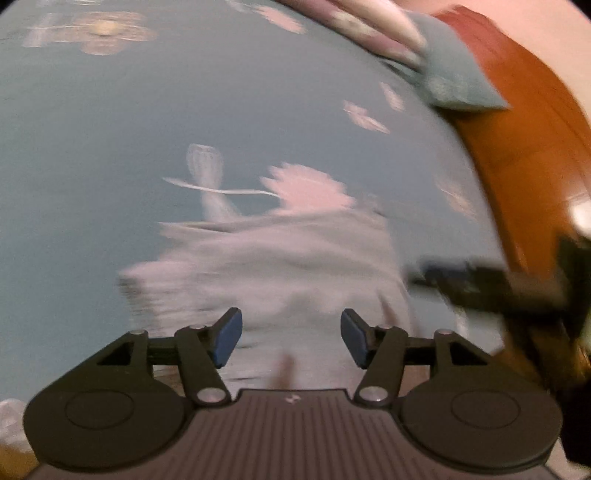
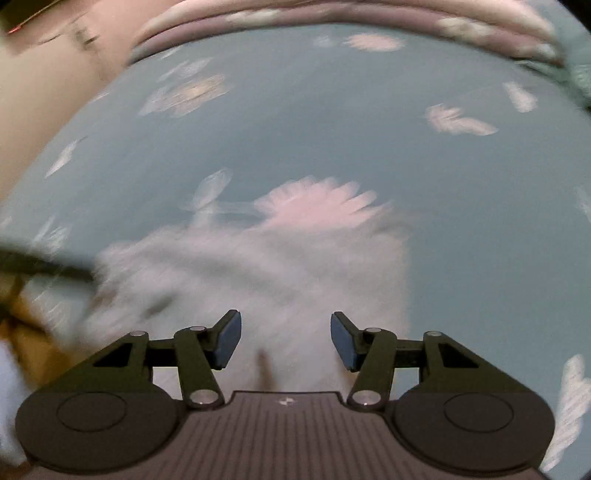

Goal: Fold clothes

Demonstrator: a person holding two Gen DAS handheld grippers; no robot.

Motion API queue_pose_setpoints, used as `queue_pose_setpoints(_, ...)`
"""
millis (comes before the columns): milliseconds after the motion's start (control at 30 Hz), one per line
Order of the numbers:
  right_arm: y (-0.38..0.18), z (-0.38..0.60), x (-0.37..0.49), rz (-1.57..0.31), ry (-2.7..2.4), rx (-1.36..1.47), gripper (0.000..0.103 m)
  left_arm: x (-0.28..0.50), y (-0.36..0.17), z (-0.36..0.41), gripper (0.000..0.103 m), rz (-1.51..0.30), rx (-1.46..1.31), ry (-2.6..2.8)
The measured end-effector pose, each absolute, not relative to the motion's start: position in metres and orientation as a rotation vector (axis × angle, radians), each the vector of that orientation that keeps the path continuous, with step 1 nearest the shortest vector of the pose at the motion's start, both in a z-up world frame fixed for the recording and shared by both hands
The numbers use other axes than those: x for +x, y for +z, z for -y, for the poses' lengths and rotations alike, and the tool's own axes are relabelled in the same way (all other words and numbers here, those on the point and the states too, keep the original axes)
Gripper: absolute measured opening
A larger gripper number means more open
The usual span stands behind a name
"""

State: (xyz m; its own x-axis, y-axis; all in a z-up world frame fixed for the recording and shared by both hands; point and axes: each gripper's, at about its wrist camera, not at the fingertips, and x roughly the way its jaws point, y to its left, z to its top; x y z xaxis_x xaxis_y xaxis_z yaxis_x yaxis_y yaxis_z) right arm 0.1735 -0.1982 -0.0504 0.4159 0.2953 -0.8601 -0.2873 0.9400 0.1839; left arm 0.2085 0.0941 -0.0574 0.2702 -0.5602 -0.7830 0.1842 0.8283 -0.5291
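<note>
Both views were heavily smeared by motion; fine detail could not be read.

Left wrist view, left to right: blue-grey bedsheet (image 1: 110, 155) with pale pink flower prints filled most of the field; a pale, whitish garment (image 1: 266, 273) lay bunched on it, low and centre, its edges too blurred to trace; the left gripper (image 1: 291, 339) hung over the near part of the garment, its blue pads (image 1: 227, 341) standing apart with nothing pinched between them, only cloth showing beyond the gap; whether the tips brushed the fabric could not be told; to the right, a dark blurred shape, the right gripper (image 1: 491, 284), sat at the garment's right edge; above it a grey-green pillow (image 1: 454, 74) lay at the sheet's far right corner, beside a reddish-brown wooden surface (image 1: 524, 155).

Right wrist view, left to right: a dark blurred bar entered from the left edge, the left gripper (image 2: 40, 266), reaching the garment's (image 2: 258, 277) left side; the garment lay centre-low on the bedsheet (image 2: 480, 221); the right gripper (image 2: 286, 339) was above its near part, pads (image 2: 341, 341) apart and gripping nothing; contact with the cloth not determinable; a pinkish rolled bedding edge (image 2: 332, 14) ran along the far side of the sheet.
</note>
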Motion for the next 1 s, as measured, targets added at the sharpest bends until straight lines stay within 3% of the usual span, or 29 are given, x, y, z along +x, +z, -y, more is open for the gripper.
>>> queue_pose_setpoints(67, -0.057, 0.214, 0.203, -1.059, 0.302, 0.017, 0.043, 0.211, -0.072, -0.074, 0.059, -1.225, -0.364, -0.564)
queue_pose_setpoints(333, -0.124, 0.283, 0.285, -1.15, 0.25, 0.462, 0.041, 0.207, -0.108, -0.032, 0.059, -1.342, -0.326, -0.617)
queue_pose_setpoints(367, -0.134, 0.288, 0.293, -1.17, 0.255, 0.51, 0.037, 0.208, -0.111, -0.032, 0.059, -1.356, -0.336, -0.608)
queue_pose_setpoints(400, -0.142, 0.291, 0.298, -1.186, 0.268, 0.546, 0.026, 0.209, -0.113, -0.031, 0.062, -1.369, -0.345, -0.603)
queue_pose_setpoints(567, -0.144, 0.313, 0.324, -1.115, 0.299, 0.705, 0.022, 0.21, -0.116, -0.024, 0.062, -1.403, -0.296, -0.602)
queue_pose_setpoints(633, -0.135, 0.327, 0.33, -1.058, 0.305, 0.79, 0.022, 0.212, -0.109, -0.022, 0.062, -1.405, -0.278, -0.595)
queue_pose_setpoints(767, -0.112, 0.334, 0.317, -1.076, 0.328, 0.692, 0.025, 0.231, -0.072, -0.014, 0.063, -1.316, -0.266, -0.645)
queue_pose_setpoints(900, -0.112, 0.33, 0.258, -1.153, 0.332, 0.566, 0.044, 0.276, -0.051, 0.009, 0.071, -1.204, -0.292, -0.717)
queue_pose_setpoints(1000, -0.12, 0.321, 0.207, -1.211, 0.356, 0.5, 0.051, 0.318, -0.06, 0.042, 0.071, -1.219, -0.358, -0.806)
